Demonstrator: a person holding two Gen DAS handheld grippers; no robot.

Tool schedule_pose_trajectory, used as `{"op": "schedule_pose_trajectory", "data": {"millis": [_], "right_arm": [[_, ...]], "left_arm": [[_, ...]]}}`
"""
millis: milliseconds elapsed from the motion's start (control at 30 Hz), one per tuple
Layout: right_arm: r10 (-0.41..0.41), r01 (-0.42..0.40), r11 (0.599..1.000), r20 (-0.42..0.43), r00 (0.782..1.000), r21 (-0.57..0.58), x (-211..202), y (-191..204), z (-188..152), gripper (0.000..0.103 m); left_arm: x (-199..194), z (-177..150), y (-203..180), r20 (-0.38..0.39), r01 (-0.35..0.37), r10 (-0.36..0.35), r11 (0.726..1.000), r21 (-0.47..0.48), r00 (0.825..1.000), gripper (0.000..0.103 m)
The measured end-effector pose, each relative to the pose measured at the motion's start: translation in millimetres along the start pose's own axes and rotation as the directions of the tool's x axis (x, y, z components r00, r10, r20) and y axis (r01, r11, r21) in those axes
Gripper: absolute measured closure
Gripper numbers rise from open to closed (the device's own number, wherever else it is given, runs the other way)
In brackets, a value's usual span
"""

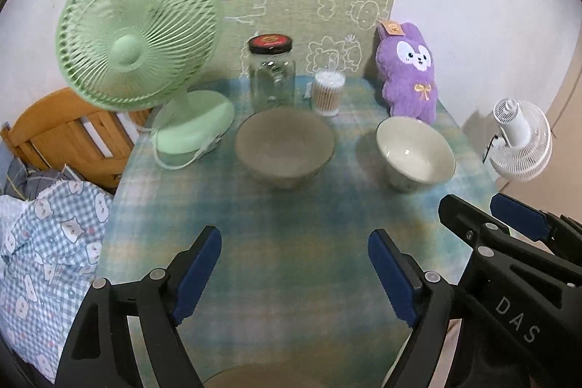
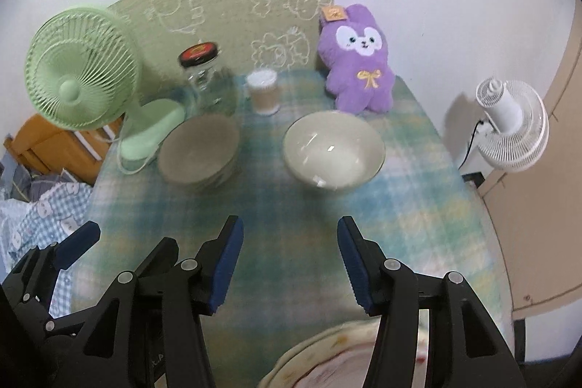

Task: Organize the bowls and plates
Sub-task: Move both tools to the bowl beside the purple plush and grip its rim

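White "DAS" lettering on right gripper [image 1: 487, 224], both grippers' fingers spread, nothing held

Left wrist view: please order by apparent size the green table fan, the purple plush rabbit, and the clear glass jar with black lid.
1. Green table fan
2. Purple plush rabbit
3. Clear glass jar with black lid

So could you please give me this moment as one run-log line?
left tool: open, empty | right tool: open, empty | grey bowl, white bowl: apart on tablecloth, untouched
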State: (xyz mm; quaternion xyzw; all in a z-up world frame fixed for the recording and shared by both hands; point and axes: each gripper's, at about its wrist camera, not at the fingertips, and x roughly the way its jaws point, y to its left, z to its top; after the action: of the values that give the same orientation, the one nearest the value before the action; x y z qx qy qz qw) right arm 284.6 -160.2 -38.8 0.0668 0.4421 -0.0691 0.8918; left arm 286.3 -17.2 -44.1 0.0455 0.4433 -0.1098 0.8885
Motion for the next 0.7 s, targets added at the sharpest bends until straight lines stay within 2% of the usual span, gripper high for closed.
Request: {"op": "schedule_pose_trajectory", "data": {"millis": [133, 400, 700], "right_arm": [[0.027, -0.027, 1.0, 0.0, 1.0, 0.013, 19, -29, 22, 0.045], [0.034, -0.034, 0.999, 0.005, 0.999, 0.016, 56, -73, 57, 0.045], [0.052, -0.052, 0.997, -0.007, 0.999, 0.064, 97, -105, 79, 0.045]], "left_arm": [[17, 20, -19, 0.018, -0.026, 0.026, 1.0, -0.008, 0.999, 0.019], [56, 49, -58, 0.019, -0.033, 0.034, 0.999, -0.035, 0.999, 0.02], [95, 76, -92, 0.011, -0.073, 0.073, 0.997, -0.014, 0.997, 0.025]]}}
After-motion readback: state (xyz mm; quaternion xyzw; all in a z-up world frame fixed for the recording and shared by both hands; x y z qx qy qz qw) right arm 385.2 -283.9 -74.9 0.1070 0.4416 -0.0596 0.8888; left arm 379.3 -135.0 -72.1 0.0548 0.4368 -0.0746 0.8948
